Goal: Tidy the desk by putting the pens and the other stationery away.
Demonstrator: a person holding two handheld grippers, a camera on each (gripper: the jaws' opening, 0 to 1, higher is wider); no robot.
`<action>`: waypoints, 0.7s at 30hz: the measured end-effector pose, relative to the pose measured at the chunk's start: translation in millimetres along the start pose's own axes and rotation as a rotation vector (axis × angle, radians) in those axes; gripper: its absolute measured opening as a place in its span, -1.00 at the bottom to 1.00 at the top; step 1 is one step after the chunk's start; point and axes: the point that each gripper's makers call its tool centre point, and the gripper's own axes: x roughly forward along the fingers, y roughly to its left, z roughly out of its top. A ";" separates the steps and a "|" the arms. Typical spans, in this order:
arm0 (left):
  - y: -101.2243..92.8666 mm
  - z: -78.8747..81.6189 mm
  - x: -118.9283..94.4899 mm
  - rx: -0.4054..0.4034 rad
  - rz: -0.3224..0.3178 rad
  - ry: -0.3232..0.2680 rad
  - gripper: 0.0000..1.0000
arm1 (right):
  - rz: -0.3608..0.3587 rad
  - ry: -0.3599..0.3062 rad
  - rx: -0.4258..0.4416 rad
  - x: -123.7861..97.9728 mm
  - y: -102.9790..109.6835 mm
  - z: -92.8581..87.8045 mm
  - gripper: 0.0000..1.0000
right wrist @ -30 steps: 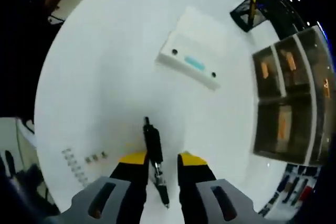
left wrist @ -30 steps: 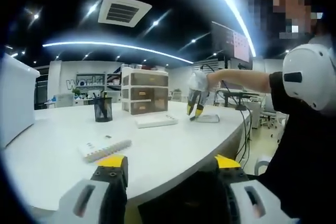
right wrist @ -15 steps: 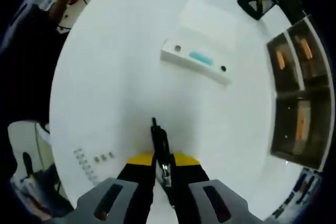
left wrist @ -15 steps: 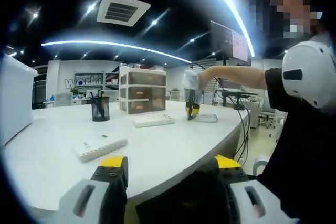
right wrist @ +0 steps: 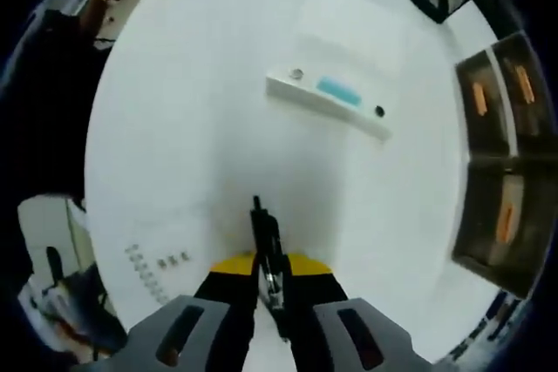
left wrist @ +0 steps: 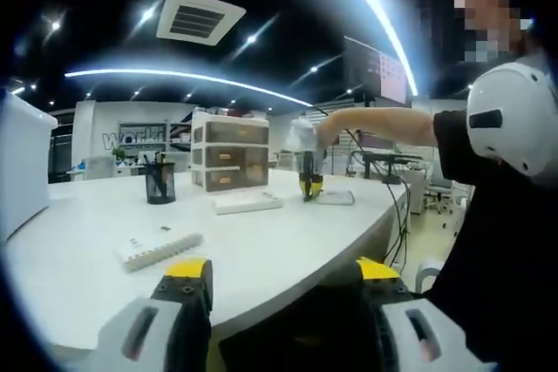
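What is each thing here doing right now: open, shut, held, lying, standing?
Right gripper: shut on the black pen.
Black pen: gripped between the jaws.
Left gripper: open, holding nothing.
Drawer unit: drawers shut.
Mesh pen cup: upright, pens inside.
White box: lying flat.

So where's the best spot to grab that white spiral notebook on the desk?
Probably by a long edge opposite the coil, coming in from the side. The spiral notebook lies flat on the desk, so jaws would straddle its thin edge; the left gripper sits open nearby.
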 end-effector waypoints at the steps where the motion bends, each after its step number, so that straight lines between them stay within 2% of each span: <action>1: -0.9 0.6 -0.3 0.002 -0.002 -0.001 0.28 | 0.006 0.000 0.008 0.0 -0.4 0.0 -0.81; 9: -0.9 3.5 -1.8 0.000 -0.005 -0.009 0.28 | 0.006 -0.023 0.043 -0.7 0.5 -0.5 -0.84; 21: -1.0 6.7 0.4 -0.001 -0.007 -0.009 0.28 | -0.012 -0.049 0.038 -1.6 -0.2 -0.8 -0.87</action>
